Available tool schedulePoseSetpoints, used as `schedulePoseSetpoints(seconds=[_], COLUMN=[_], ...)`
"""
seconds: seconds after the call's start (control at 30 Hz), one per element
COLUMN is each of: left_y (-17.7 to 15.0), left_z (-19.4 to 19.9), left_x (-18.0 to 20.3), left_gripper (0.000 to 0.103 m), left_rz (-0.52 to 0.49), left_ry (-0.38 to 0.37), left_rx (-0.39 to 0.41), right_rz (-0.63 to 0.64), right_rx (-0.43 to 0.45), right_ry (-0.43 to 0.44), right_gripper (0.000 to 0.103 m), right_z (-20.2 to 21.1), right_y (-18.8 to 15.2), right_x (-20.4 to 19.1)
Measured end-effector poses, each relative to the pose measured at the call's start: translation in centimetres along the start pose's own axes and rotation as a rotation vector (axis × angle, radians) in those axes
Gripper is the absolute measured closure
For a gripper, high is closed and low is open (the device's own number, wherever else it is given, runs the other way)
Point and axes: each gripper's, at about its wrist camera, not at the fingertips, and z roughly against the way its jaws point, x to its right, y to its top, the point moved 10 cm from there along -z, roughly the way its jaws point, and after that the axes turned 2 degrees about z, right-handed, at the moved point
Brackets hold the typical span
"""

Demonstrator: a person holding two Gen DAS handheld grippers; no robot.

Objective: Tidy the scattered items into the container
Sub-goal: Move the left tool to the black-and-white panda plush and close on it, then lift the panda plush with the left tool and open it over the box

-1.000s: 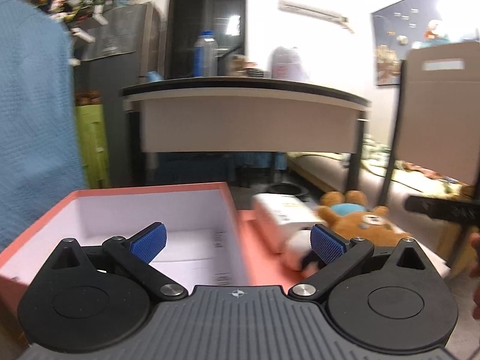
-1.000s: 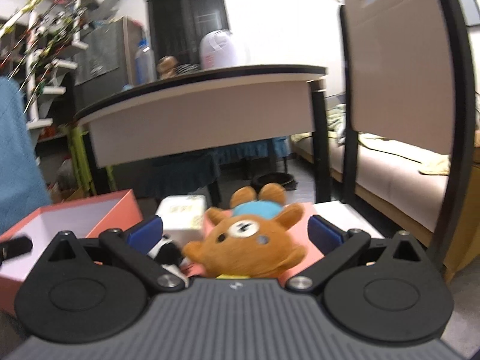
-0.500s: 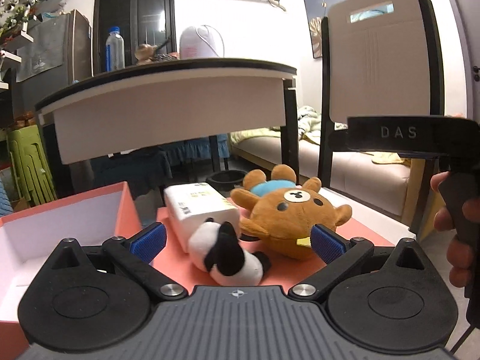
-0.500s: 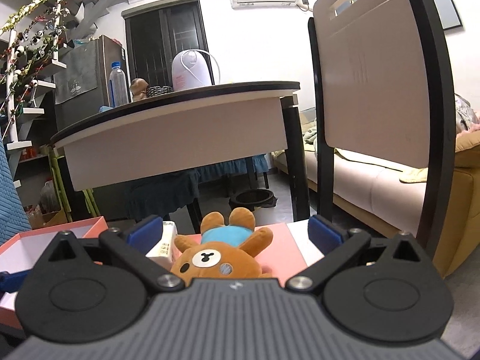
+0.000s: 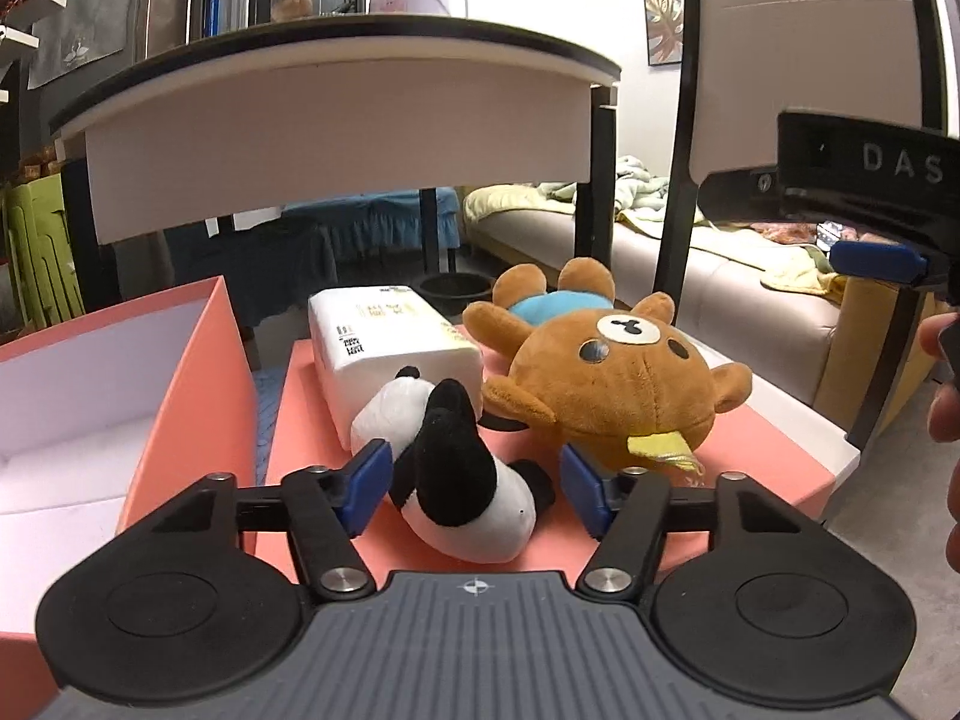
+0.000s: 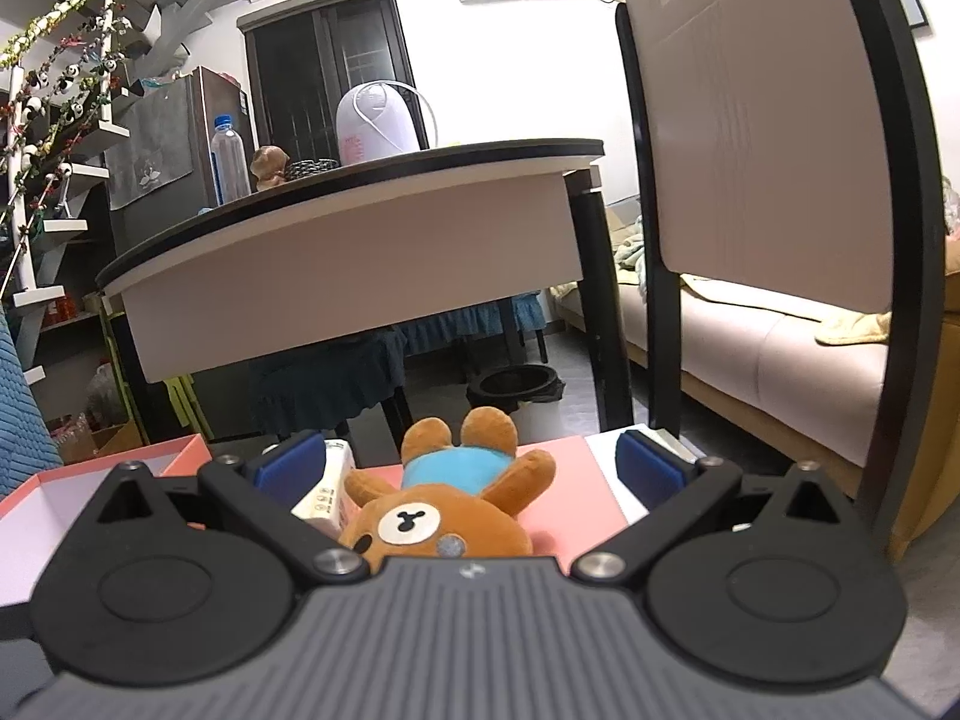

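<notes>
A black-and-white panda plush [image 5: 456,468] lies on a pink flat board [image 5: 768,450], between the blue pads of my left gripper [image 5: 474,486]. The jaws are partly narrowed, the pads sit close on either side, and the plush does not look squeezed. A brown bear plush [image 5: 612,378] and a white tissue pack [image 5: 384,342] lie just beyond it. The pink box [image 5: 198,360] with a white inside stands to the left. My right gripper [image 6: 468,462] hangs wide open above the bear [image 6: 450,510], with the tissue pack [image 6: 327,492] at its left pad.
A dark-topped table [image 5: 336,90] stands behind the board and a chair [image 5: 810,60] to the right of it. Behind the chair is a sofa [image 5: 720,264]. A black bowl [image 5: 456,288] sits on the floor. A hand [image 5: 945,396] shows at the right edge.
My left gripper swung right from over the box to the toys, moved in on the panda, and its jaws narrowed. My right gripper drew back; the bear sits lower in its view.
</notes>
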Motion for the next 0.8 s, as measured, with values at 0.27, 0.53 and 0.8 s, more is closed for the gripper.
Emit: schedulePoseSetpoints(seconds=[0.27,0.53,0.8], left_y=[0.3,2.7,5.4], left_z=[-0.3,2.0,6.2], left_x=[-0.5,-1.2,-2.9], left_gripper=[0.072,0.073,0.073], left_rz=[0.015,0.057,0.099], left_ry=[0.013,-0.014,-0.035], left_rx=[-0.004,0.071,0.172], right_rz=[0.028,0.005,-0.029], right_rx=[0.004,0.064,0.105], right_ry=[0.005,-0.029,-0.049], right_gripper=[0.0,0.0,0.0], right_z=[-0.8,-0.3,0.4], right_y=[-0.3,1.4,2.7], right_x=[-0.6,-0.5,0.1])
